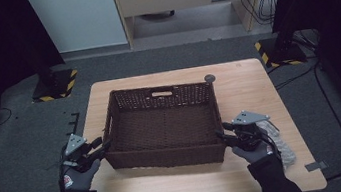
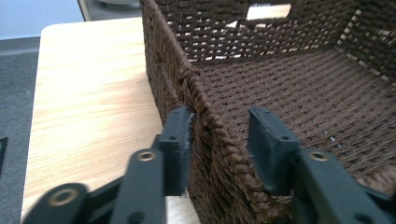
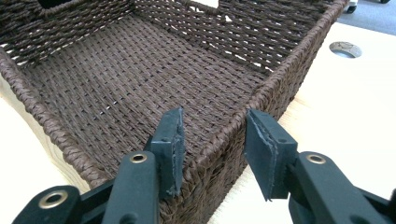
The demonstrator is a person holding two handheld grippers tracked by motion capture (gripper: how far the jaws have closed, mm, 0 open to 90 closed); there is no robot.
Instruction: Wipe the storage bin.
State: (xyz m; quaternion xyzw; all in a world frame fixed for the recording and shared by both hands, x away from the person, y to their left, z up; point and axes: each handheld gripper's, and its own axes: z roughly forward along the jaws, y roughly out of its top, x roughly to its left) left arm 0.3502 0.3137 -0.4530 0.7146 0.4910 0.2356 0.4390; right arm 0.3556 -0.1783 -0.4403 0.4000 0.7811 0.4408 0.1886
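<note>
Lab/test rig: hazard-taped stand bases [image 1: 55, 86], loose cables [image 1: 258, 10], grey carpet [image 1: 13, 143].

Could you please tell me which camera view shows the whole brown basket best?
The high view: the basket sits whole on the table. The left gripper view shows its left wall and floor; the right gripper view its right wall and floor.

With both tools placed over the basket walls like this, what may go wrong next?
1. Both tools are open astride the basket rim: left tool, right tool. If one shuts late, the basket may tilt or slip.
2. Each would pinch only a thin woven wall near a corner, so the weave may bend.
3. A clear plastic bag lies by the right hand and could snag.
</note>
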